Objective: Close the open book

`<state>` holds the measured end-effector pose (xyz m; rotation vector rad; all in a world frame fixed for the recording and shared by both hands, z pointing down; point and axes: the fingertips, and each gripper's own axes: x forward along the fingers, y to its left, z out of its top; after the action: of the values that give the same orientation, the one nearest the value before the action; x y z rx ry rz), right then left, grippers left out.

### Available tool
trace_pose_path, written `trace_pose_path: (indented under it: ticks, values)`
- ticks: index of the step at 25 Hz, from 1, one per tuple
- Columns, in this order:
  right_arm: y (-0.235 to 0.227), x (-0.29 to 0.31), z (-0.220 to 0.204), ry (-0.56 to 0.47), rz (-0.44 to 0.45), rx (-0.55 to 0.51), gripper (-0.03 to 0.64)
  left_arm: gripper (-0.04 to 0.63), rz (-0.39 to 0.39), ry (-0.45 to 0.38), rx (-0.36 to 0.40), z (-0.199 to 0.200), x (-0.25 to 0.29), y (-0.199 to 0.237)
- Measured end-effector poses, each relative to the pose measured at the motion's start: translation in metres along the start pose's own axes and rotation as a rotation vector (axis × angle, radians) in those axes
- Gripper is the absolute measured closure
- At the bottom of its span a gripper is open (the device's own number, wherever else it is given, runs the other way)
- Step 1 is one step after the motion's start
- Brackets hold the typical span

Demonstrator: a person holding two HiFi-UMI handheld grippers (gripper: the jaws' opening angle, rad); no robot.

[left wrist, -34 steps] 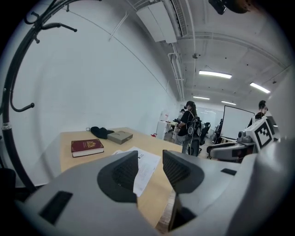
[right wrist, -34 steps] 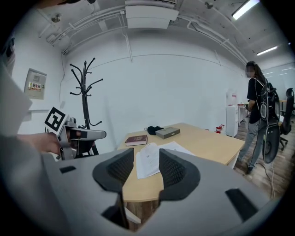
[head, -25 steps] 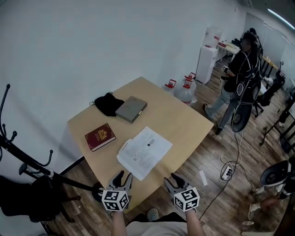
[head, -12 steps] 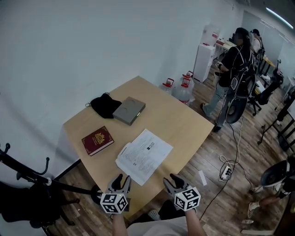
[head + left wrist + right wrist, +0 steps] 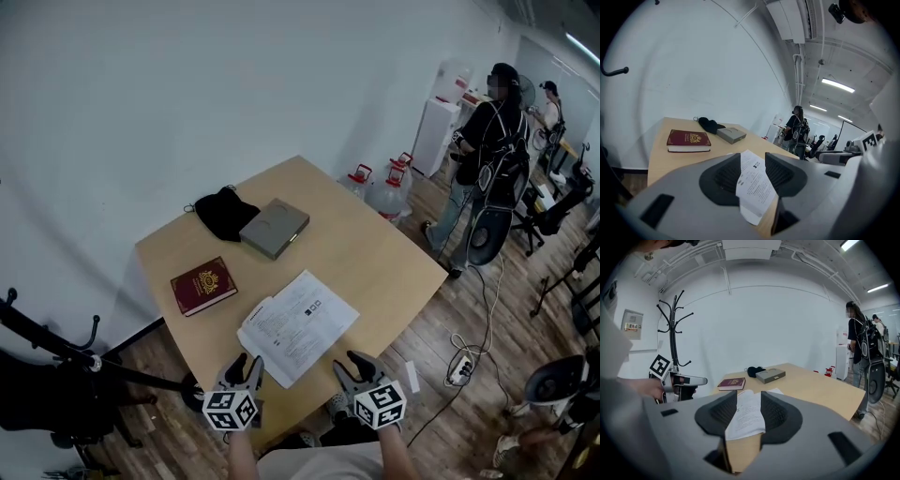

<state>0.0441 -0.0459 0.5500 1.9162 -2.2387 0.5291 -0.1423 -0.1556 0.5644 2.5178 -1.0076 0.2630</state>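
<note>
Office or lab workroom, open-plan. Plain white wall (image 5: 187,94) and plank floor (image 5: 487,309) around a light wooden table (image 5: 375,253). Water dispenser (image 5: 439,131) against the wall, with spare jugs (image 5: 389,192) on the floor beside it. Black coat stand (image 5: 675,329) near the table. Power strip (image 5: 461,368) with a trailing cable on the floor. Overhead, strip lights (image 5: 837,85), exposed pipes (image 5: 801,70) and an air-conditioning unit (image 5: 794,18). Towards the far end, office chairs (image 5: 555,373) and two persons (image 5: 492,141) standing, one wearing a harness of straps and cables.
</note>
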Motion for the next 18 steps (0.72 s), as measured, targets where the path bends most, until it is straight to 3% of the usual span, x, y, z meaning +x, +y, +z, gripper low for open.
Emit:
trace_pose_path:
  ticks: [10,18]
  values:
    - [-0.056,0.054,0.019,0.038,0.072,-0.097,0.457,0.425,0.119,-0.001,-0.041,0.002,0.04,0.014]
    - [-0.064,0.1,0.014,0.116,0.174,-0.21,0.462,0.425,0.224,0.034,-0.12,-0.023,0.051,0.039]
